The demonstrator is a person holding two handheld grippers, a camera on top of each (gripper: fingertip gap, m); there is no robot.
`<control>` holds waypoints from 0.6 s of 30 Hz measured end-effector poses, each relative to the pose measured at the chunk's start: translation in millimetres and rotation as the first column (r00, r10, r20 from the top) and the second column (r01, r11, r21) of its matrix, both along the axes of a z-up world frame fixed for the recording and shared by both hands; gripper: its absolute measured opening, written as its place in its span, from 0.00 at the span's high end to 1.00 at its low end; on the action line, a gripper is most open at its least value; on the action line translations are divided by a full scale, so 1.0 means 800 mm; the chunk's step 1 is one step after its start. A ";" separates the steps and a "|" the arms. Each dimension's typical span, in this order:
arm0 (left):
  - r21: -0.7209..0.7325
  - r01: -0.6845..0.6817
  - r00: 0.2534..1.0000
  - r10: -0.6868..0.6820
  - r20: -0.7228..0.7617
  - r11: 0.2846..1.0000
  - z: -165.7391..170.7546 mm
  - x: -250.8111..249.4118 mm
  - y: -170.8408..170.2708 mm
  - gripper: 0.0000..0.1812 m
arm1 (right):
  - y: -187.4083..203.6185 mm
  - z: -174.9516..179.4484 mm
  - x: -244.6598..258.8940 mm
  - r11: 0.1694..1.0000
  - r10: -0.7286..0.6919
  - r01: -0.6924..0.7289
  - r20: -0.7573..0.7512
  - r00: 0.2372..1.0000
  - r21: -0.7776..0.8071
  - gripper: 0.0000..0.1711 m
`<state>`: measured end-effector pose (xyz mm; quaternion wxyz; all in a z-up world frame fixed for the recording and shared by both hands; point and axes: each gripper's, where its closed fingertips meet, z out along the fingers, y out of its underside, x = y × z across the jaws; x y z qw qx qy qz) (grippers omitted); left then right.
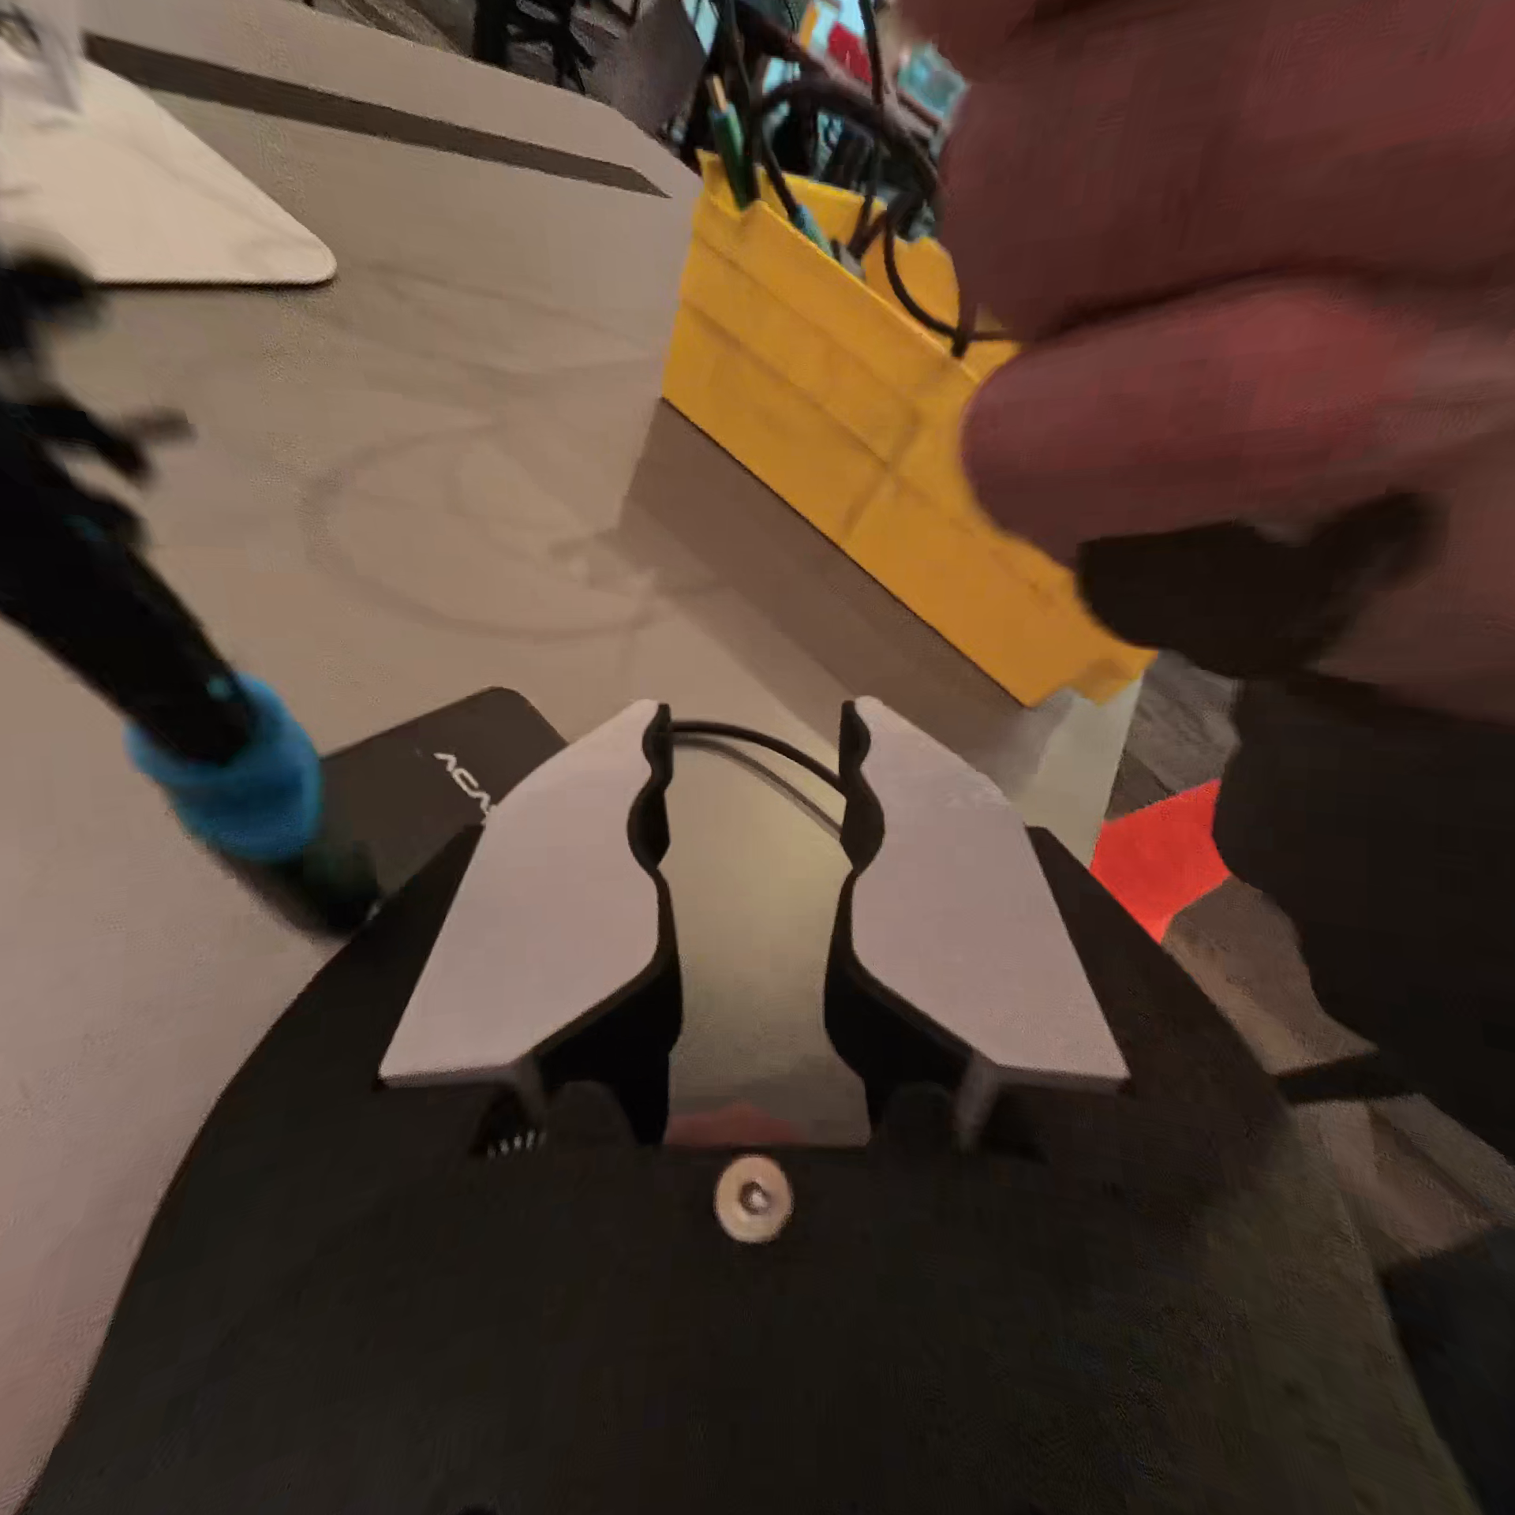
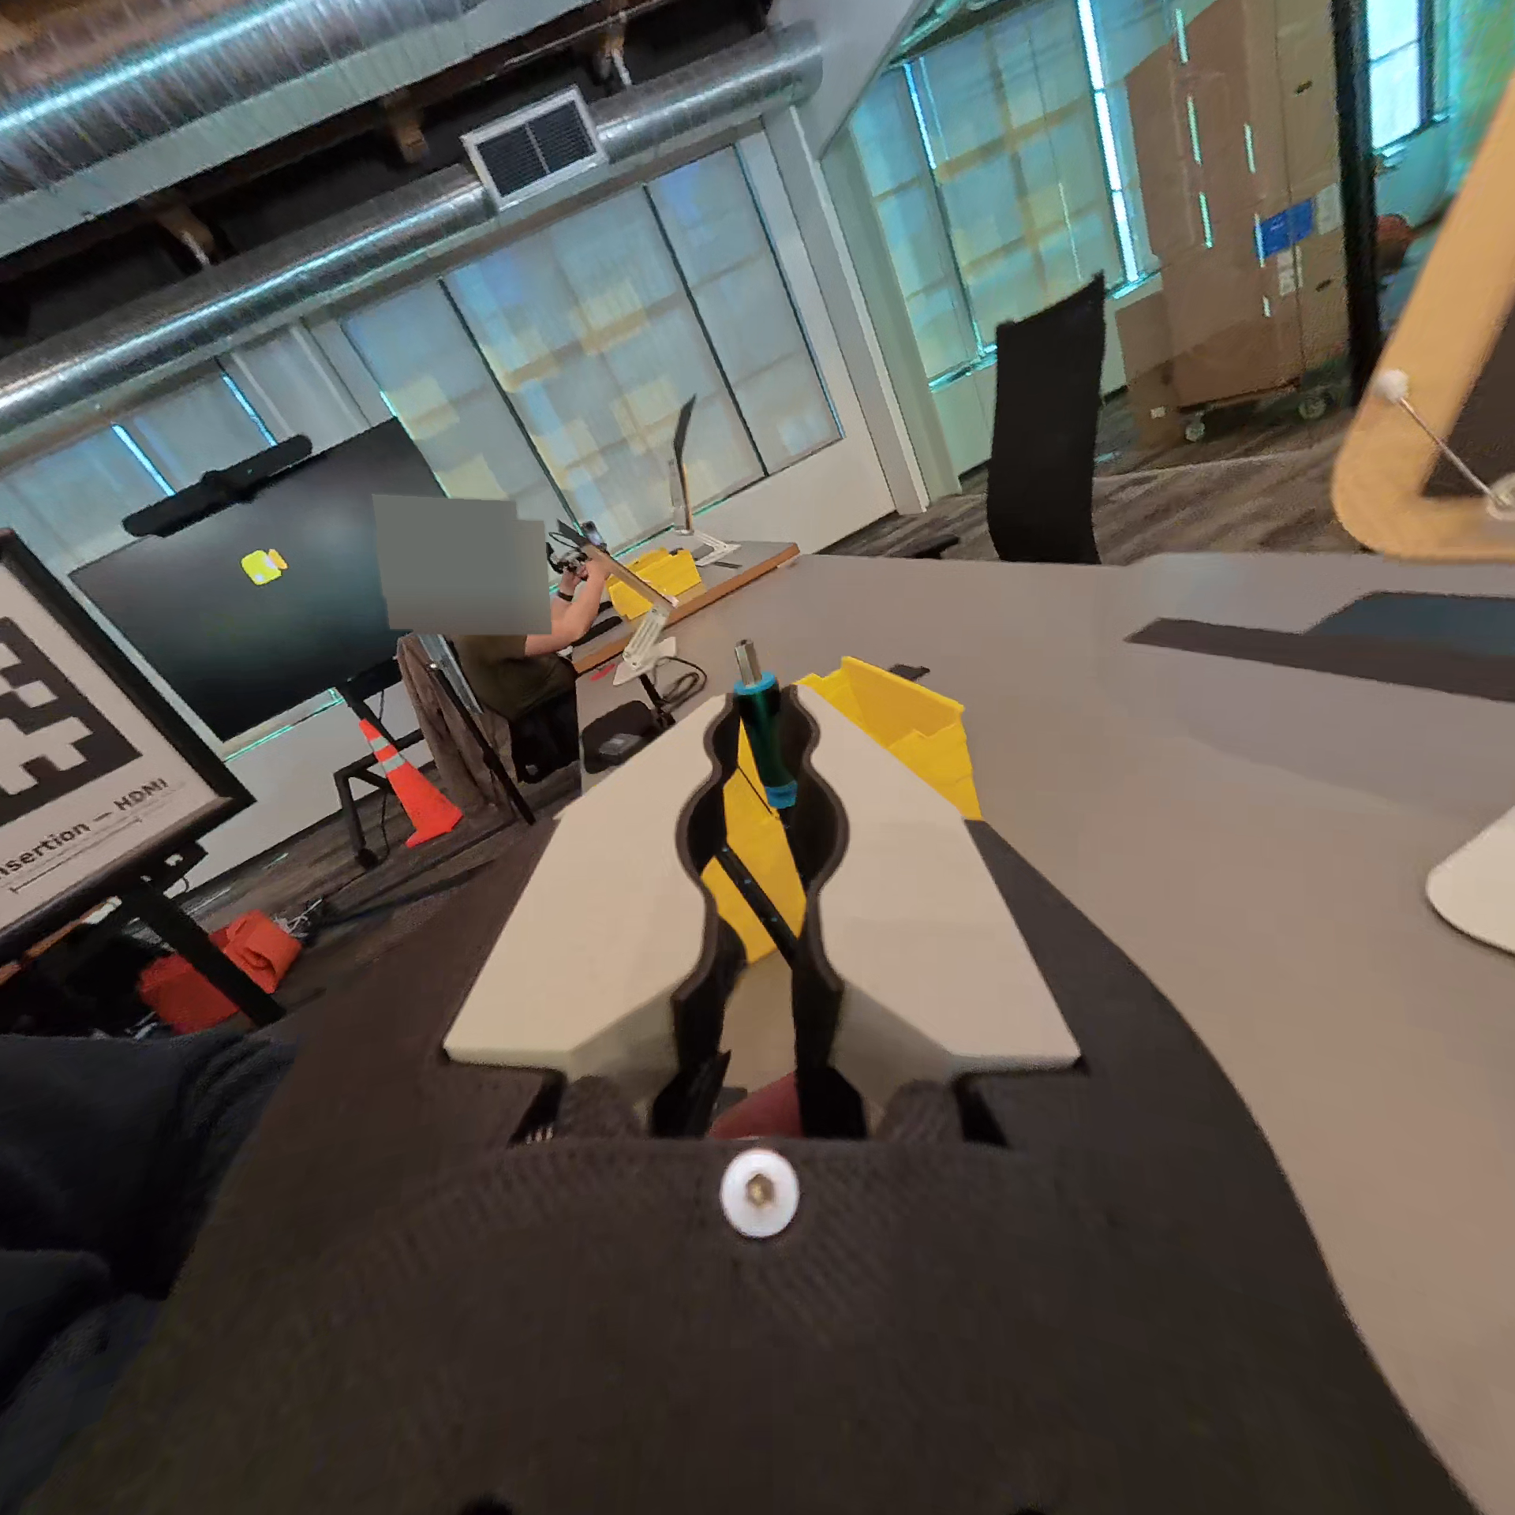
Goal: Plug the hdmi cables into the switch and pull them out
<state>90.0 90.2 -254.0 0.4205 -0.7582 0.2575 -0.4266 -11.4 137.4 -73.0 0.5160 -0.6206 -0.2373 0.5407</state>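
Currently my right gripper (image 2: 762,721) clamps the cable plug (image 2: 766,742) at frame centre, my left gripper (image 1: 754,738) gapes empty by the black switch (image 1: 426,787) at lower left; I align squarely before pushing.

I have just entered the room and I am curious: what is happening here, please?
A person works with two handheld grippers at a grey table. The right gripper is shut on a cable plug with blue rings, raised off the table. The left gripper is open, empty, beside a black box. A yellow bin holds more cables.
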 end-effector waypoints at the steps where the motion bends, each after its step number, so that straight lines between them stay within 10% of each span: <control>1: 0.019 -0.019 1.000 0.018 0.021 1.000 0.005 -0.001 0.007 0.77 | -0.003 0.013 -0.004 1.000 0.011 -0.011 -0.010 1.000 0.013 0.96; 10: 0.326 -0.225 0.974 0.221 0.049 0.918 0.050 -0.051 0.089 0.60 | -0.031 0.126 -0.004 0.993 0.104 -0.090 -0.207 0.973 0.073 0.96; 18: 0.480 -0.310 0.951 0.258 0.173 0.821 0.121 -0.086 0.127 0.49 | -0.013 0.113 0.028 0.998 0.059 -0.062 -0.278 0.959 -0.005 0.96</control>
